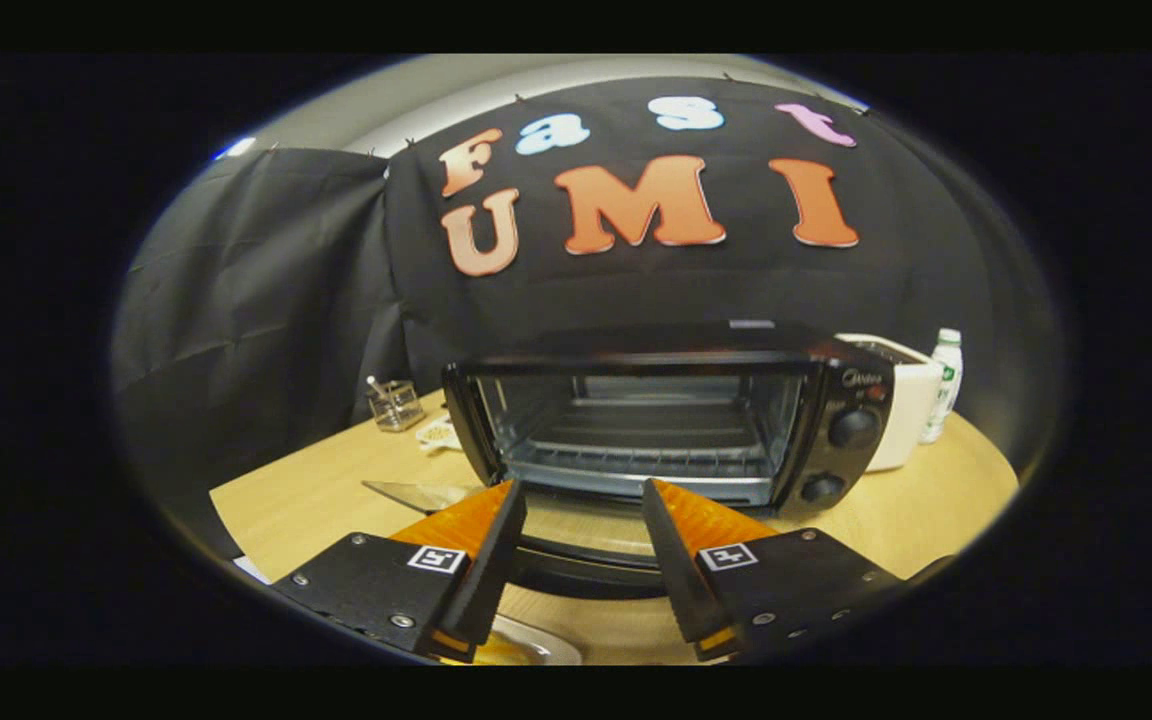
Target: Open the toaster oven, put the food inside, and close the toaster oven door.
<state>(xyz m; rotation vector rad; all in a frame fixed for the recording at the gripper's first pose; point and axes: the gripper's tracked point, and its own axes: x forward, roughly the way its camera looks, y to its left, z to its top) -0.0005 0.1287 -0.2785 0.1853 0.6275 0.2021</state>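
Dim booth, light from overhead. Soft glare on the round pale wooden counter [336, 490] and on the glass of the black toaster oven [666, 420]. Strong fisheye bending and darkening at the rim. Tongs [584, 500], spread apart, slightly soft.

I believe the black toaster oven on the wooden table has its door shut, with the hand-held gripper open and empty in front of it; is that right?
Not quite: the black toaster oven has its glass door folded down open, baring the wire rack inside, as the gripper view shows. The rest holds: it stands on the wooden table, and the hand-held gripper is open and empty in front of it.
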